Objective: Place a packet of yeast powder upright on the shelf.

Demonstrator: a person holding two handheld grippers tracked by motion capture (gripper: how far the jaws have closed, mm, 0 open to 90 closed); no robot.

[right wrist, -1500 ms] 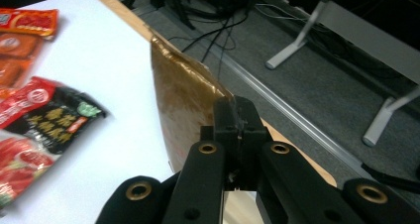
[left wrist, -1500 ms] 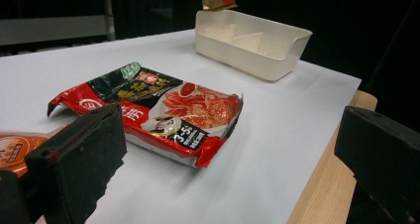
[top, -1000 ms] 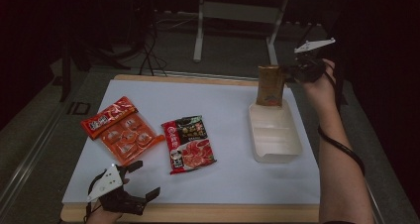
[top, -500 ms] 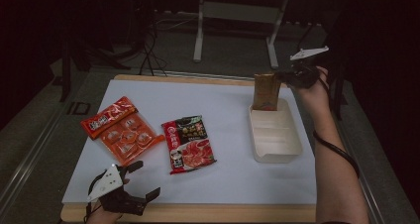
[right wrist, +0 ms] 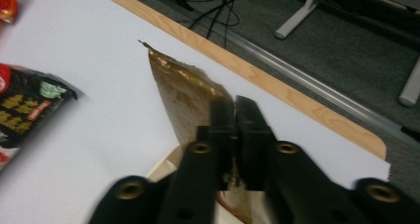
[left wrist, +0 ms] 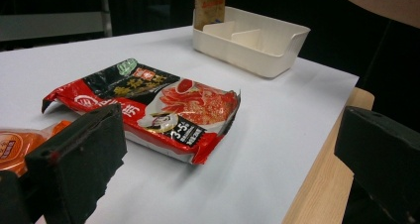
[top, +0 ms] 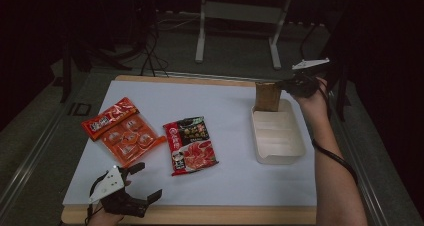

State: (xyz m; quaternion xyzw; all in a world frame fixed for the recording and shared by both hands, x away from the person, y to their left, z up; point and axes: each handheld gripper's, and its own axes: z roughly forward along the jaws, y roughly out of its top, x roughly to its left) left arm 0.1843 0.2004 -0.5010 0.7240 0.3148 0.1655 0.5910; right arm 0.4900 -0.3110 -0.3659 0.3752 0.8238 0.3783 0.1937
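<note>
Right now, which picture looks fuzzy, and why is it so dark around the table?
Right gripper view: the red pack and white sheet smear with blur; the brown pouch stays sharper. High view: light falls on the table, the room behind is black. Left gripper view: near jaws are soft.

- Left gripper (top: 139, 182) resting at the table's near left corner, held from below by the left hand (top: 102, 217); jaws spread wide, nothing between them; pointing toward the far right corner
- Right gripper (top: 286, 85) at the far right edge; right forearm (top: 332, 171) stretched along the right edge; jaws nearly together, having just been opening slightly, pads pinching a brown pouch (right wrist: 190, 97)
</note>
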